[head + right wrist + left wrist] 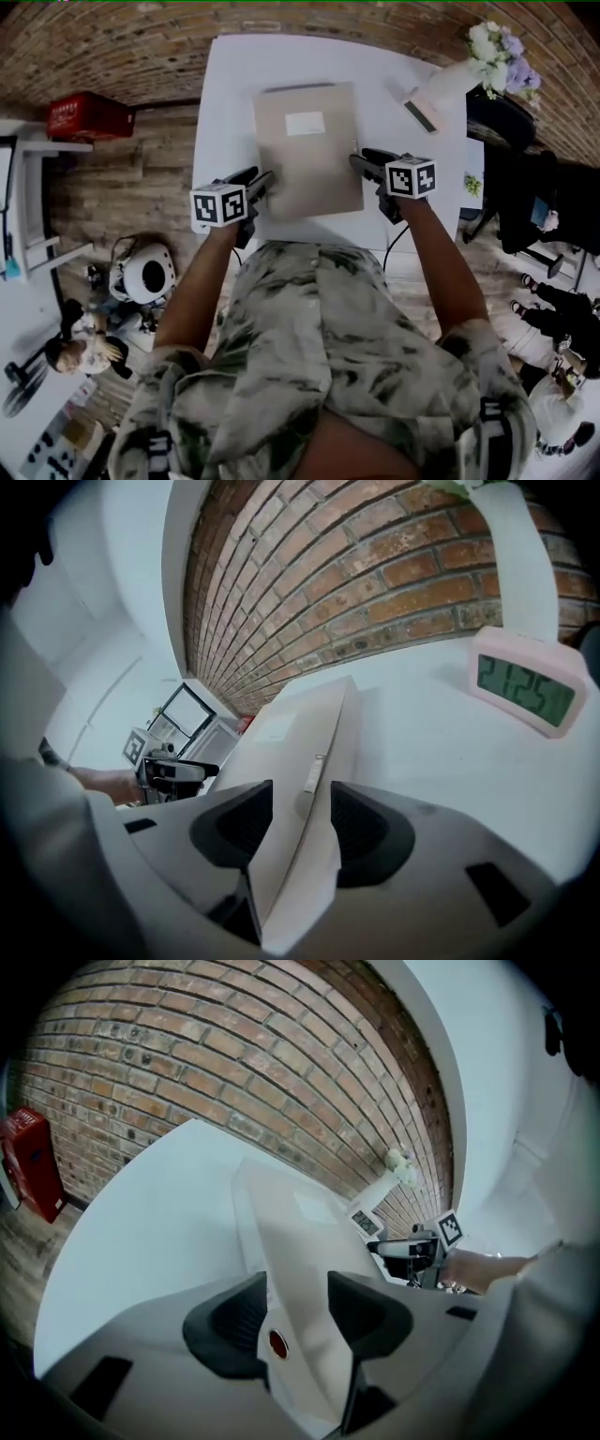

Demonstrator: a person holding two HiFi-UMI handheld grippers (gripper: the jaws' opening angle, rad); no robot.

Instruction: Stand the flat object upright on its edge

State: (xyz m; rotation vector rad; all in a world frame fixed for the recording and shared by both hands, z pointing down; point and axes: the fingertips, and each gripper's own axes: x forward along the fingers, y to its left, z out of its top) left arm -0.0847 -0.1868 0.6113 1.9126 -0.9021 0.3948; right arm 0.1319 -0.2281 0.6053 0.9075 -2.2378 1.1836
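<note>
where the beige folder [307, 155] is seen from the head view, it is shown as a thin, matte rectangle lying on the white table [234, 94], a white rectangular label [305, 123] on its upper face and a small red round spot [277, 1342] near its left edge. its left edge is straddled by the left gripper [265, 180], its right edge by the right gripper [361, 161]. in each gripper view the dark, ribbed pads are held apart, so the folder is released, not pinched. a pale pink digital clock [523, 691] with a green display is stood to the right. a rough red brick wall [187, 1072] is seen beyond the smooth tabletop.
</note>
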